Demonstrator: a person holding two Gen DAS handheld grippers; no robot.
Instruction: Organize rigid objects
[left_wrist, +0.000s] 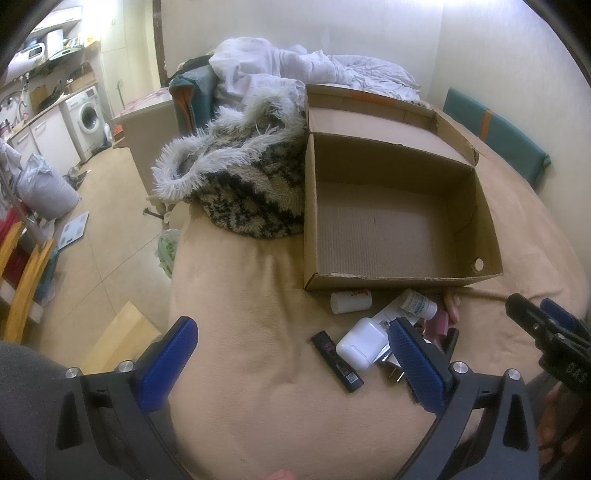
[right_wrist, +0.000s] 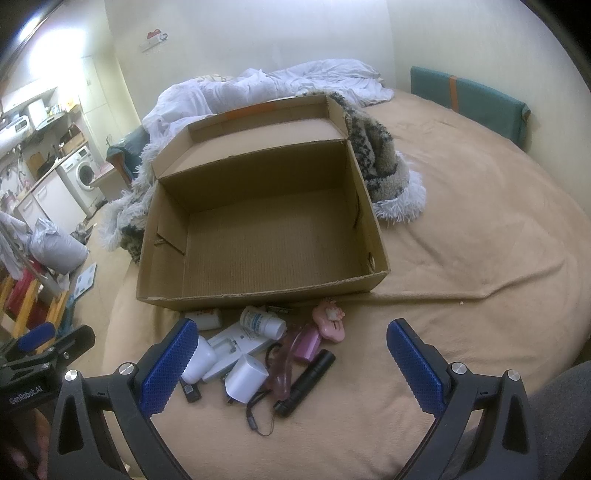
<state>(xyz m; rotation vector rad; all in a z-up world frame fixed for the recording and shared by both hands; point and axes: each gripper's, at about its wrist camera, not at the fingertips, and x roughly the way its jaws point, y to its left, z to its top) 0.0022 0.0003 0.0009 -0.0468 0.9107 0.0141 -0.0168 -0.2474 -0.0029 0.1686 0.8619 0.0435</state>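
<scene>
We see an open cardboard box on the tan bed cover, its lid flap tipped back and its inside bare. Just before its near wall lies a loose cluster: a white bottle with blue label on its side, a small white jar, a flat white charger tray, a white plug adapter, a white earbud case, a slim black stick, a black flashlight with cord, a pink toy and a pink-purple case.
</scene>
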